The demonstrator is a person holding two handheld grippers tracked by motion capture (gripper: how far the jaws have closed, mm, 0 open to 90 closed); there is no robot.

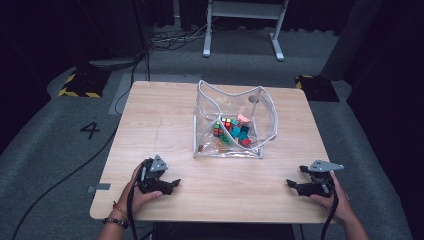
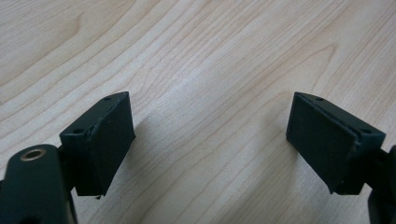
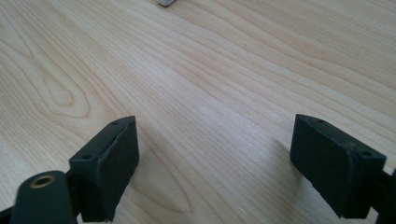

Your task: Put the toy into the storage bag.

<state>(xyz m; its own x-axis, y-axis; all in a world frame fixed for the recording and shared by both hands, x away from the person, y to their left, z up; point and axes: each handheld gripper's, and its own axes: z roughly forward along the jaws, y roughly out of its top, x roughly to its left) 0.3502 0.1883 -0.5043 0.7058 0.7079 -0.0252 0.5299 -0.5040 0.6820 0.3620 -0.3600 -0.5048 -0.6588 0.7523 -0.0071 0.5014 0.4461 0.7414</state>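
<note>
Both the left gripper (image 1: 172, 184) and right gripper (image 1: 291, 184) rest wide open and empty on the pale wooden table (image 1: 165, 125). Ahead, between them, sits a clear plastic pouch (image 1: 231, 122) of small colourful cubes (image 1: 232, 131).

a clear plastic zip pouch with white edging (image 1: 260, 117) stands open mid-worktop, holding small multicoloured puzzle cubes (image 1: 233, 131) heaped at its bottom.

text: "4" | on: grey floor (image 1: 60, 150) left of table (image 1: 165, 115)
</note>
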